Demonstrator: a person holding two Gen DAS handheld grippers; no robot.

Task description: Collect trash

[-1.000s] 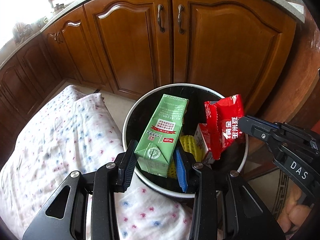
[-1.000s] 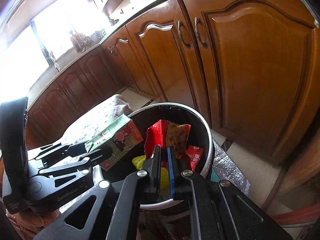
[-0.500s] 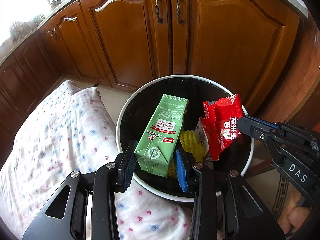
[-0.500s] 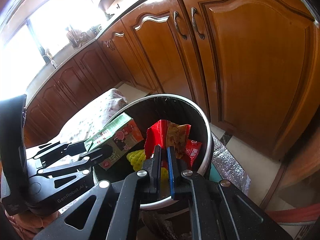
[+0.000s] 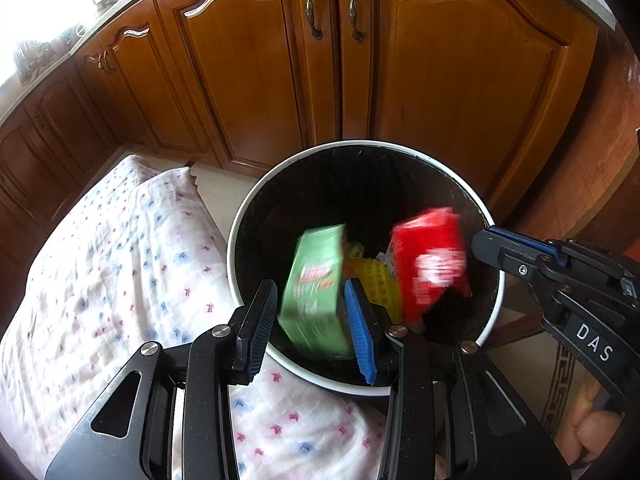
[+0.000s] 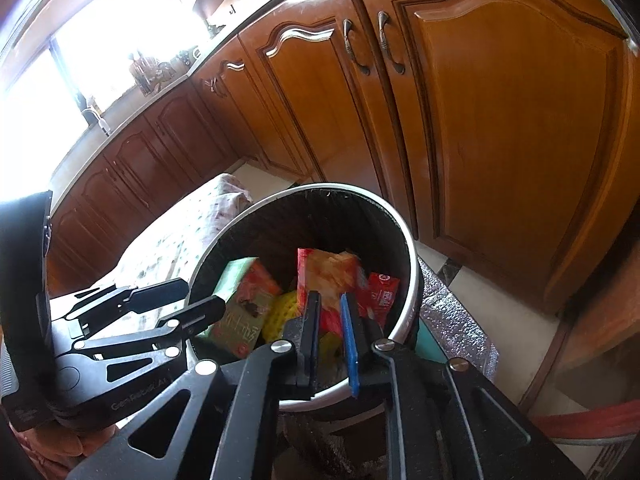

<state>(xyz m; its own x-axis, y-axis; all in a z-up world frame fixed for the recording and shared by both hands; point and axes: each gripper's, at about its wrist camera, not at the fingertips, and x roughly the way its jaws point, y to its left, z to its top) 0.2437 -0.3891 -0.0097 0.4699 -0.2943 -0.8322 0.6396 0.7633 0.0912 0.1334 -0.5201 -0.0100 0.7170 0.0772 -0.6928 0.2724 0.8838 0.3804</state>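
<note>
As your jaws spread, the green carton (image 5: 316, 296) blurs loose between the left tool (image 5: 310, 324) pads, over the bin (image 5: 240, 224); your right tool (image 6: 330, 336) has just parted too, the red wrapper (image 6: 332, 276) dropping at its twelve o'clock, inside the bin

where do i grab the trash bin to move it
The bin by its white rim at the near edge, from above, one jaw inside and one outside. It stands upright with an open top, and its thin wall probably fits the jaws; the round body looks too wide.
</note>
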